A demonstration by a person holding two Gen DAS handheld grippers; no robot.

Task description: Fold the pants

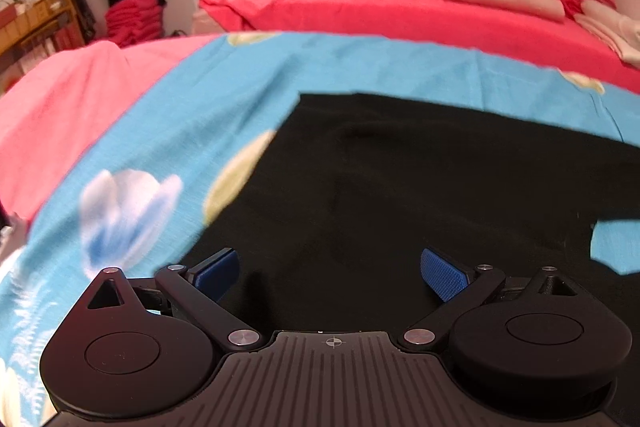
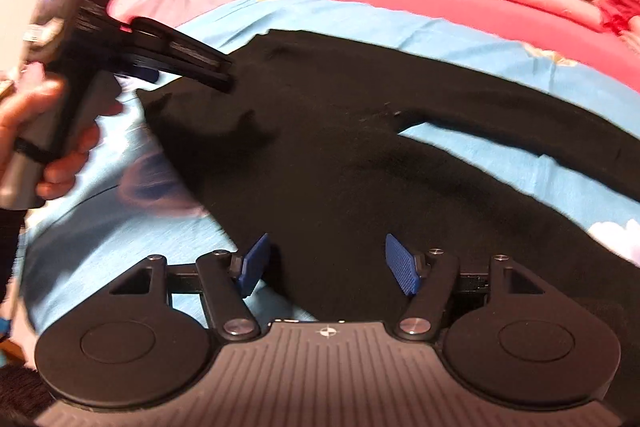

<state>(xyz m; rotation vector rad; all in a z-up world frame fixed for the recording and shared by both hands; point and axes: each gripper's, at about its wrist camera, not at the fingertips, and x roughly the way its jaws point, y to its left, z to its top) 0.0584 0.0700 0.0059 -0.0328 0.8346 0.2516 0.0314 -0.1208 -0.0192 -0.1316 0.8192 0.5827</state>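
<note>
No words, numbers or brand names can be read in either picture. The only sign is a small round cross mark, like a target, at the bottom middle of each view. It sits on the ribbed black body of the left gripper (image 1: 330,275) and of the right gripper (image 2: 327,269).

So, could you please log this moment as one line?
pants flat on sheet | left gripper open | right gripper open | nothing held

Both grippers: black housing, round discs, silver screws, ribbed grey top, crosshair mark, blue textured fingers (image 2: 403,264).
</note>
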